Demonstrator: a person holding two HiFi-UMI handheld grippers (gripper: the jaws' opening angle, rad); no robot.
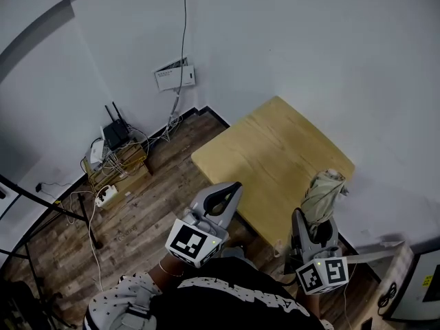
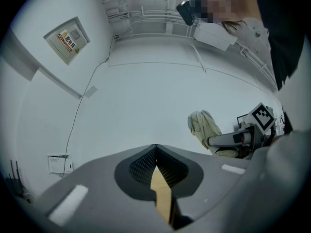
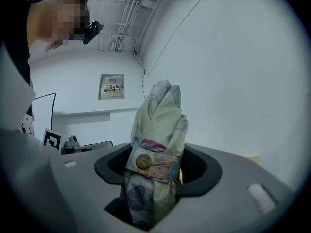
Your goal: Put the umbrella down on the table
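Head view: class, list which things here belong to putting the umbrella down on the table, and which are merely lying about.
Belongs to the job:
folded umbrella, clamped in the right gripper
wooden table
left gripper, shut and empty

Just lying about:
router, power strip and cables on the floor
wall box

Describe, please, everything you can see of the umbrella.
The umbrella is folded shut: a bundle of pale cream fabric with pastel print, bound by a pinkish strap with a round tan button. The right gripper clamps it at the strap, jaws wide around the bundle, and its fabric end sticks out past them. In the head view it is over the near right edge of the wooden table; whether it rests there is unclear.
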